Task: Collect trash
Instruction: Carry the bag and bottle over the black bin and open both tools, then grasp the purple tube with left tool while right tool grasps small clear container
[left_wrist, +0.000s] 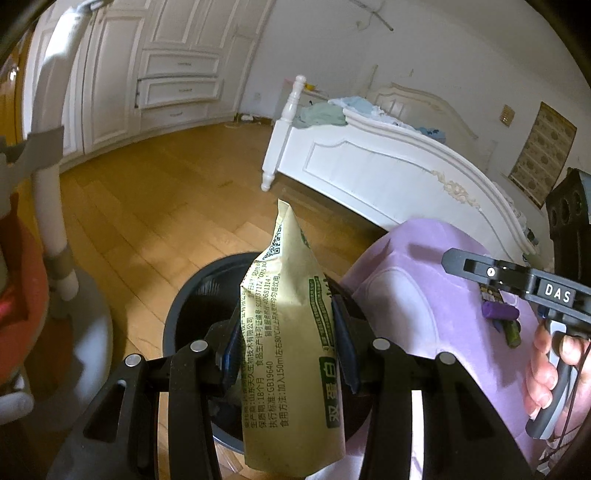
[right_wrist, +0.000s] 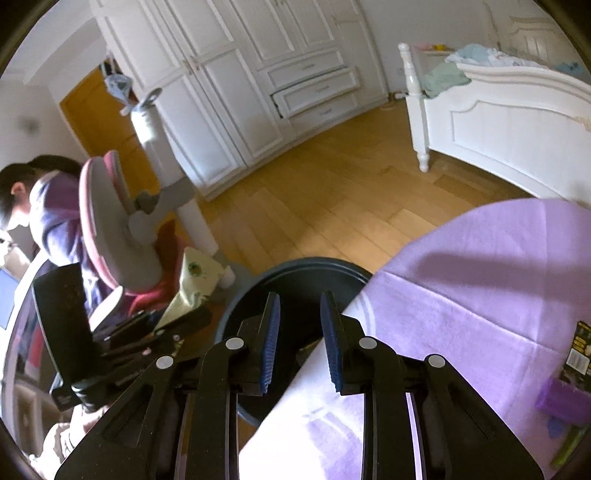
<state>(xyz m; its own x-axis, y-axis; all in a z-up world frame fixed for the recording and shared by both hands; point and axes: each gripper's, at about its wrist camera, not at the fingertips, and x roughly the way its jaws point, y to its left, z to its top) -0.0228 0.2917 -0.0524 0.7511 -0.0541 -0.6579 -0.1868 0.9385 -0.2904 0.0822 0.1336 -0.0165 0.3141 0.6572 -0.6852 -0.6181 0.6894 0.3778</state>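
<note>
the bin (left_wrist: 192, 306) stands on the floor (left_wrist: 155, 206) just beside the desk (left_wrist: 417, 295), the packet (left_wrist: 291, 332) hangs over the bin, the bed (left_wrist: 388, 166) lies beyond the desk, and the wardrobe (left_wrist: 147, 74) lines the far wall.

Both wrist views angled down, close over round dark plastic bin (left_wrist: 192, 295) (right_wrist: 295, 273); share lilac-clothed desk (left_wrist: 424, 277) (right_wrist: 480, 258), white wooden bed (left_wrist: 369, 162) (right_wrist: 509, 125).
</note>
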